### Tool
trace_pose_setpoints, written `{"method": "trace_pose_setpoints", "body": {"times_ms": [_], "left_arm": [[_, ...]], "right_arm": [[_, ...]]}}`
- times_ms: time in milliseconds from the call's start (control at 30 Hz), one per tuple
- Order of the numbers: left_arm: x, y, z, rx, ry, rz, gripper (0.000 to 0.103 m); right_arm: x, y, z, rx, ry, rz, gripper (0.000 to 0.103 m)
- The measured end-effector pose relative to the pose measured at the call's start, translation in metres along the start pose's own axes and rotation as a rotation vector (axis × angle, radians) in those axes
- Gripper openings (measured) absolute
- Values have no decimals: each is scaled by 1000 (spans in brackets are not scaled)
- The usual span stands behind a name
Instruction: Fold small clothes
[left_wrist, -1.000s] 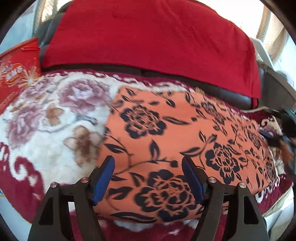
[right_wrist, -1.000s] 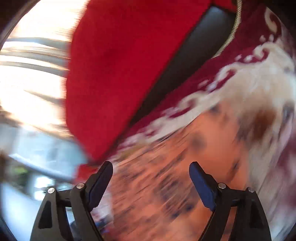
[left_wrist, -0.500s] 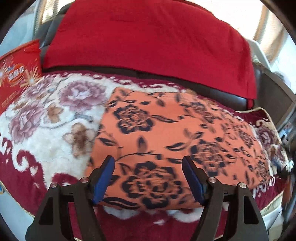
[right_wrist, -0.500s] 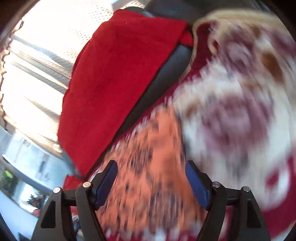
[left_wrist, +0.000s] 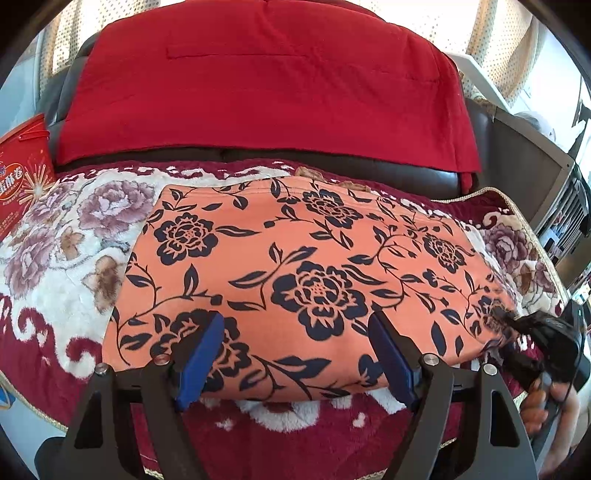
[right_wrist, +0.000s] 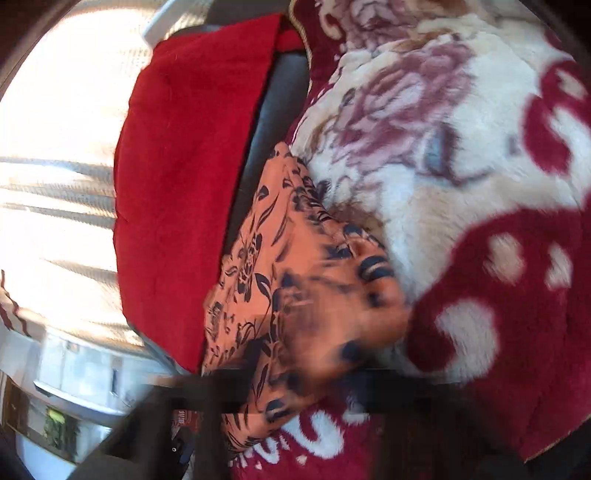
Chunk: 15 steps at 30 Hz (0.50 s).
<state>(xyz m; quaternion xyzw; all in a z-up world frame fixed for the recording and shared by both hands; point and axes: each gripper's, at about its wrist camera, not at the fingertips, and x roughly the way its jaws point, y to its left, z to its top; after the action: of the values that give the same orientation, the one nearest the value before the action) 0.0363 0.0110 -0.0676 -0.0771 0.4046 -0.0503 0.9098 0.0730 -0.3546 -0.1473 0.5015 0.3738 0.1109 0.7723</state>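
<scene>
One orange floral garment (left_wrist: 306, 273) spread flat on plush rose blanket (left_wrist: 66, 236) over sofa. Left claw (left_wrist: 295, 354) open, above garment's near hem. Right claw (left_wrist: 517, 325) at garment's right corner; grip too blurred to judge

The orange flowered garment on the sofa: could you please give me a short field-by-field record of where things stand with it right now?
garment: orange flowered cloth, spread flat on the plush flowered blanket
left gripper: fingers apart, above the cloth's near edge, holding nothing
right gripper: at the cloth's right corner; too blurred to tell whether it is closed
backrest: red cover draped over it
left edge: red printed box
fold: none visible yet
</scene>
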Motion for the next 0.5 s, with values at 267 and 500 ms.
{"method": "trace_pose_setpoints", "body": {"times_ms": [267,500], "left_arm": [[1,-1,9,7,-45,40,81],[36,-12,17,26,-3,37,81]], "right_arm": [[-7,38,-19,-418,-51,-319,14],[-39,2,5,-269,-13,-117,59]]}}
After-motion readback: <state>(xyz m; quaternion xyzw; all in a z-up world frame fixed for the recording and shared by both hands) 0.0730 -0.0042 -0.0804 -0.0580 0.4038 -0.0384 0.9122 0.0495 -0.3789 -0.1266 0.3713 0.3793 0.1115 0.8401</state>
